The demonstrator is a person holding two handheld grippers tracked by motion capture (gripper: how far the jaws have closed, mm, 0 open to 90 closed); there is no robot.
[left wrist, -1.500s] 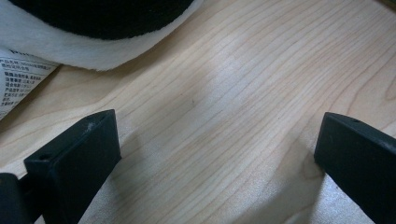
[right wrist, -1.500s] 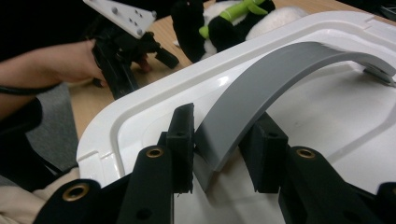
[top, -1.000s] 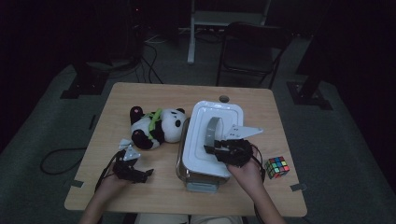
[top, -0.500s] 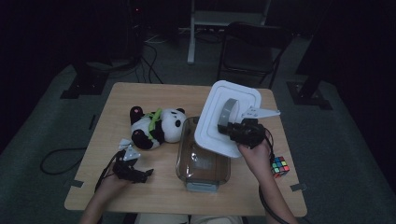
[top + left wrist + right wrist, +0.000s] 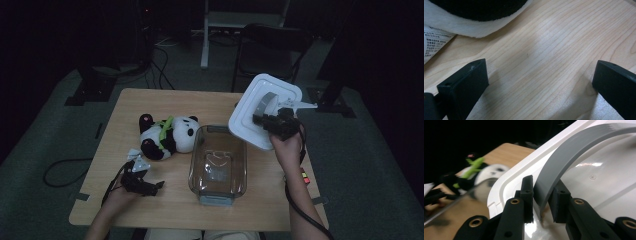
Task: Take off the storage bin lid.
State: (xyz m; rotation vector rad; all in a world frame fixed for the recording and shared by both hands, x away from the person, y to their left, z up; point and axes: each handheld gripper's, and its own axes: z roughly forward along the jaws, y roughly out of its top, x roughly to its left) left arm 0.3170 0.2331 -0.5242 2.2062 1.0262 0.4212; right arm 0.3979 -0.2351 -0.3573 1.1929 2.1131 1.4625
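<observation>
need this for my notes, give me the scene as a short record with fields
work in hand: white lid lifted off the clear box, held tilted above the table
right gripper: shut on the lid's grey handle
left gripper: open, over bare wood
beside box: plush panda

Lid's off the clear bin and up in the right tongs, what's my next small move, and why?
Probably carry the white lid further right and lower it flat onto bare table. The right tongs clamp its grey handle, and it hangs tilted, one edge over the clear bin. Setting it down leaves the bin open for the panda.
</observation>
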